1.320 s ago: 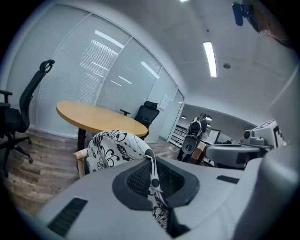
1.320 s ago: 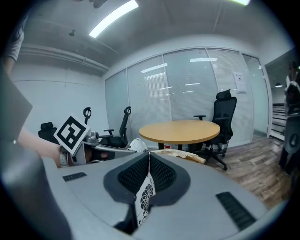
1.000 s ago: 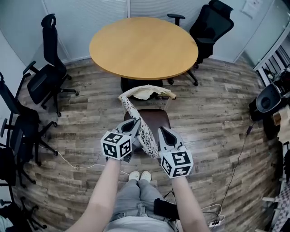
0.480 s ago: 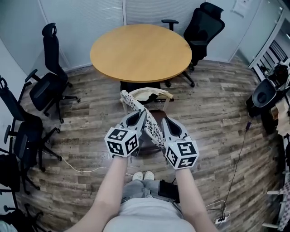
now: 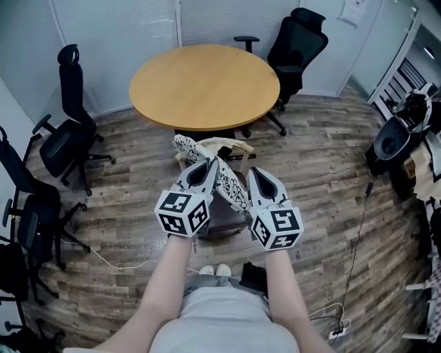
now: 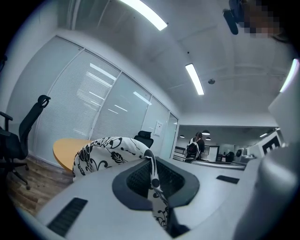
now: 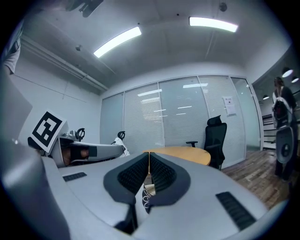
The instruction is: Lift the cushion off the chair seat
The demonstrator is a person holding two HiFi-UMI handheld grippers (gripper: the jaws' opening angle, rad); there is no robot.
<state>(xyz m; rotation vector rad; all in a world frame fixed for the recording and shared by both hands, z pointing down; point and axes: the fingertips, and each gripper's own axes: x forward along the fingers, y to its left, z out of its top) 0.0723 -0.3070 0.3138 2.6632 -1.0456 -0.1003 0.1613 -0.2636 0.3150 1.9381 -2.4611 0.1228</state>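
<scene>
Left gripper point(image 5: 208, 167) and right gripper point(image 5: 257, 173) each have jaws pinched tight on the near edge of the patterned cushion point(image 5: 231, 187), held over the chair seat point(image 5: 224, 219); recommend raising both evenly until the drooping far end clears.

Bright, cool, even light from overhead, with ceiling strip lights point(image 6: 140, 14) blown out to white in both gripper views. Pale streaks of glare on the glass wall point(image 7: 183, 110). Soft shadow under the table point(image 5: 204, 86) on the floor point(image 5: 324, 172). Strong fisheye bending towards the edges. Black vignetted corners in the gripper views, nearest foreground slightly soft.
</scene>
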